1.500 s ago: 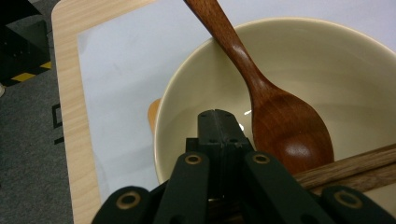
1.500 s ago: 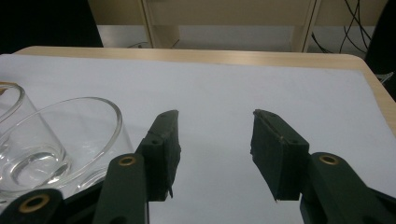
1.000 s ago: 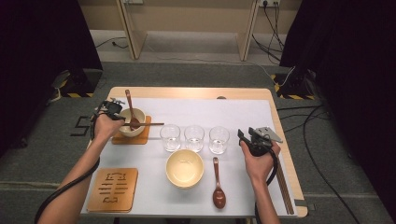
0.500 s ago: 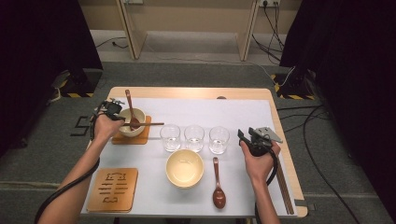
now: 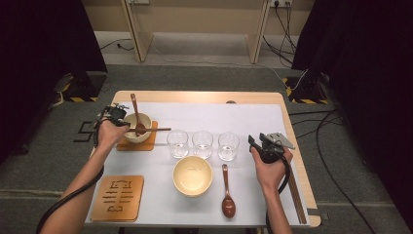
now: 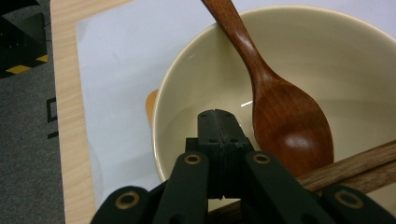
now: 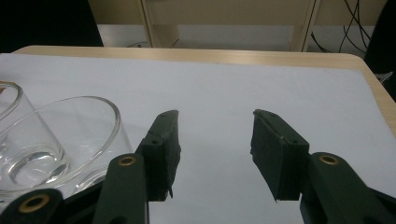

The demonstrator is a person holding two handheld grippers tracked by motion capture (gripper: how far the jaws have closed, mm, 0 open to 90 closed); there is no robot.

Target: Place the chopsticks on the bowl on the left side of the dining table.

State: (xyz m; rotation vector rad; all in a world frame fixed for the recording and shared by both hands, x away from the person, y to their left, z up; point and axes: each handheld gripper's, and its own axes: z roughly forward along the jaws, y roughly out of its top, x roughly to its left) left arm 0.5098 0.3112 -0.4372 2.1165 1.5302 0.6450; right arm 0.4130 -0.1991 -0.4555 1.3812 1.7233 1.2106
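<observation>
With my left gripper (image 6: 218, 122) pinched shut on the chopsticks (image 5: 153, 129) laid across the bowl (image 5: 137, 127) near the table's left edge and my right gripper (image 7: 215, 154) idling open, I'd next release them gently.

Your surface (image 5: 253, 96): a wooden top, largely covered by a white sheet (image 5: 243, 119). On the sheet you have a wooden trivet (image 5: 146, 144) at far left under a bowl, a second, slotted trivet (image 5: 118, 197) at near left, three clear glasses (image 5: 203, 145) in a row at centre, an empty cream bowl (image 5: 193, 175) nearer you, a wooden spoon (image 5: 227, 192) just beside it, and chopsticks (image 5: 296, 195) along the right edge.
</observation>
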